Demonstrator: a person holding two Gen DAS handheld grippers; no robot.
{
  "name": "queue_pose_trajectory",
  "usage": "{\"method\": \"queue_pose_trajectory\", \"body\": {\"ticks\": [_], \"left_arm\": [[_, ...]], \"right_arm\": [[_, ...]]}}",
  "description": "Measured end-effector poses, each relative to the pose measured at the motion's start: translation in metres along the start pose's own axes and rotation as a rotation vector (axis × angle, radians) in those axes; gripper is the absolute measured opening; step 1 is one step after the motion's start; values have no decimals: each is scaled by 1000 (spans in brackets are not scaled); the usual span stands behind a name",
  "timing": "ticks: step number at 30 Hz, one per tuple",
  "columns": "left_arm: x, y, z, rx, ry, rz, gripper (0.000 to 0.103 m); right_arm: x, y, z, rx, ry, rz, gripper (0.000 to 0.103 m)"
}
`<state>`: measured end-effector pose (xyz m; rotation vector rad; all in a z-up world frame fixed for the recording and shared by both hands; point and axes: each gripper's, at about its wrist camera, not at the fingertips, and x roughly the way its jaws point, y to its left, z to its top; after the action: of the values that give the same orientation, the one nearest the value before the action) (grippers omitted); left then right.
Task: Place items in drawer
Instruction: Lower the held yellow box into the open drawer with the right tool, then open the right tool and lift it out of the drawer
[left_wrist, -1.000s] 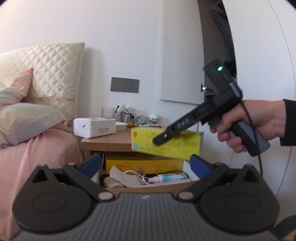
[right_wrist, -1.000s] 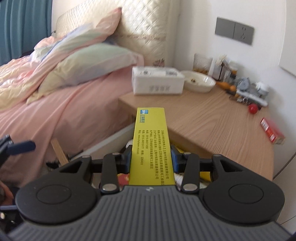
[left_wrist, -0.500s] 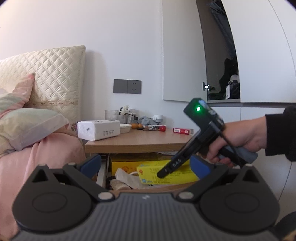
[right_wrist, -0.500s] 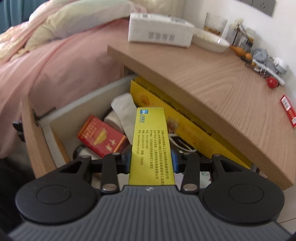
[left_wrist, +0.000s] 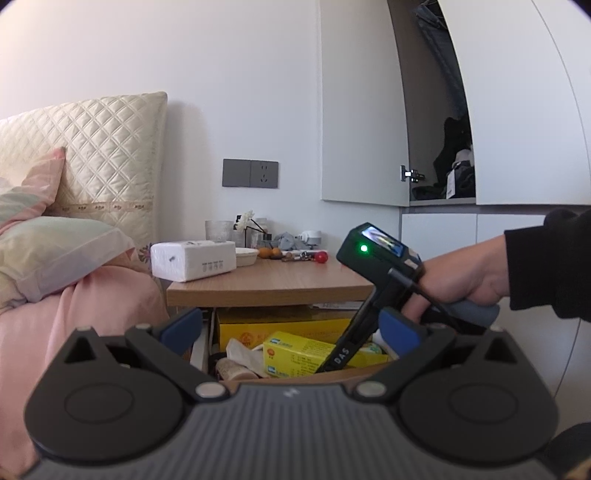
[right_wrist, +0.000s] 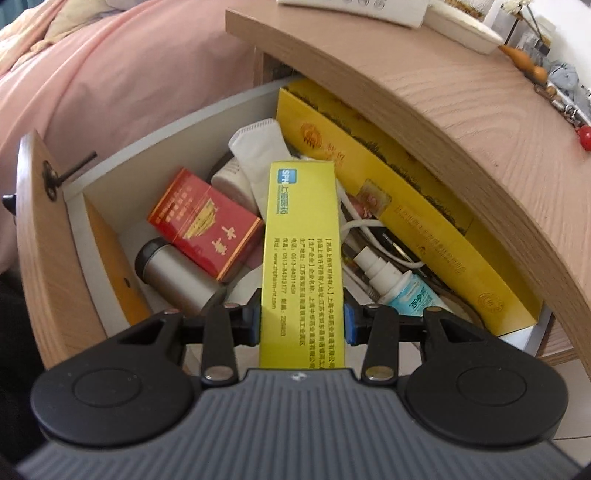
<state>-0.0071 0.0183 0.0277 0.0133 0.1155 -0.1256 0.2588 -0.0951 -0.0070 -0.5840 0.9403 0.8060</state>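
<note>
My right gripper (right_wrist: 300, 321) is shut on a long yellow medicine box (right_wrist: 301, 243) and holds it low inside the open drawer (right_wrist: 48, 236) of the nightstand. The same yellow box (left_wrist: 295, 352) shows in the left wrist view, down in the drawer, with the right gripper's finger across it. My left gripper (left_wrist: 290, 328) is open and empty, in front of the drawer and facing it. The drawer holds a red cigarette pack (right_wrist: 205, 221), a silver can (right_wrist: 173, 273), a white spray bottle (right_wrist: 391, 277), a white mask and a big yellow flat box (right_wrist: 406, 214).
The nightstand top (left_wrist: 273, 277) carries a white tissue box (left_wrist: 194, 258), a bowl, a red ball and small clutter. A bed with pink bedding (left_wrist: 74, 306) lies to the left. A wardrobe with an open door (left_wrist: 436, 110) stands at the right.
My right gripper has gone down and forward with the yellow box, from above the nightstand's edge into the open drawer. My left gripper has stayed open and nearly still.
</note>
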Motion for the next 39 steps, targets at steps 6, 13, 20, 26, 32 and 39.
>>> {"method": "queue_pose_trajectory", "body": {"ticks": [6,13,20,26,32,39], "left_arm": [[-1,2,0,-1,1,-2,103],[-2,1,0,1,1,-7,103],[-2,1,0,0,5,-8,103],[0,0,-1,0,7,-7,103],[1,0,-1,1,9,-5,103],[-1,0,-1,13,6,8,103]], "right_arm": [[-9,-4,3,38,16,7,45],[-52,-5,4,90,-85,-51,89],[-110,-7,-5,193,-302,-163,91],[-162,0,-39,304,-537,-269,91],[-179,14,-82,392,-638,-295,91],[-182,38,-125,432,-749,-305,91]]}}
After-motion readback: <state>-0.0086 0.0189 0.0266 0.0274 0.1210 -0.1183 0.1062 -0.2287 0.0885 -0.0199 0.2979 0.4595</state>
